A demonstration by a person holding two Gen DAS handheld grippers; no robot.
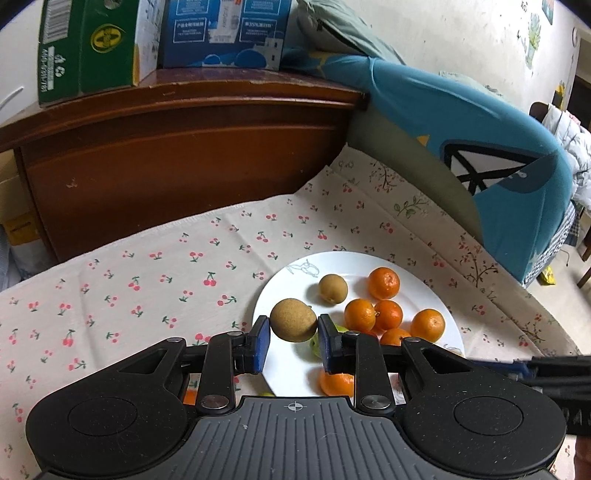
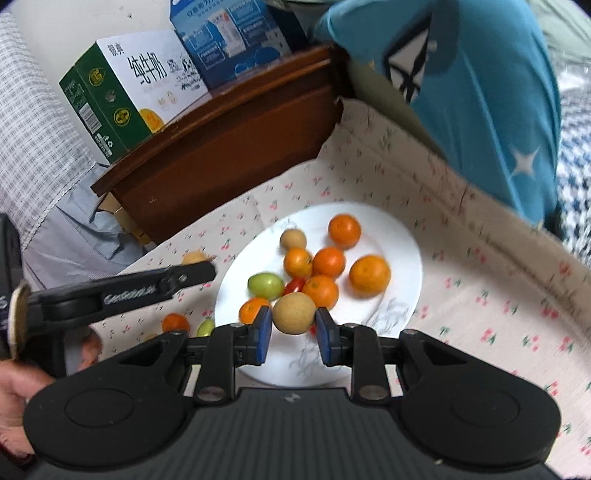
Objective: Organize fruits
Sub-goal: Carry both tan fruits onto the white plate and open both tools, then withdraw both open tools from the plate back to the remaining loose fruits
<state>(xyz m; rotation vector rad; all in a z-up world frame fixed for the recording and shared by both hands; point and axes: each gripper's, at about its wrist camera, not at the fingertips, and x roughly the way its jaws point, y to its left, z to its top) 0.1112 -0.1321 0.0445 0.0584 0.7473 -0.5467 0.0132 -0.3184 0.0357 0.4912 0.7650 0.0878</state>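
Note:
A white plate (image 1: 354, 260) on a cherry-print cloth holds several oranges (image 1: 384, 282), a brown round fruit (image 1: 333, 288) and green fruit. My left gripper (image 1: 293, 334) is shut on a brown round fruit (image 1: 293, 319), held above the plate's left edge. In the right wrist view, my right gripper (image 2: 293, 332) is shut on another brown round fruit (image 2: 294, 313) above the plate's (image 2: 402, 229) near side. The left gripper (image 2: 192, 266) shows there at the left with its brown fruit (image 2: 192, 257). An orange (image 2: 176, 323) and a green fruit (image 2: 205, 328) lie on the cloth.
A dark wooden cabinet (image 1: 177, 147) stands behind the cloth, with a green carton (image 1: 88, 48) and a blue carton (image 1: 225, 33) on top. A blue cushion (image 1: 461, 147) leans at the right. A person's hand (image 2: 14, 387) is at the lower left.

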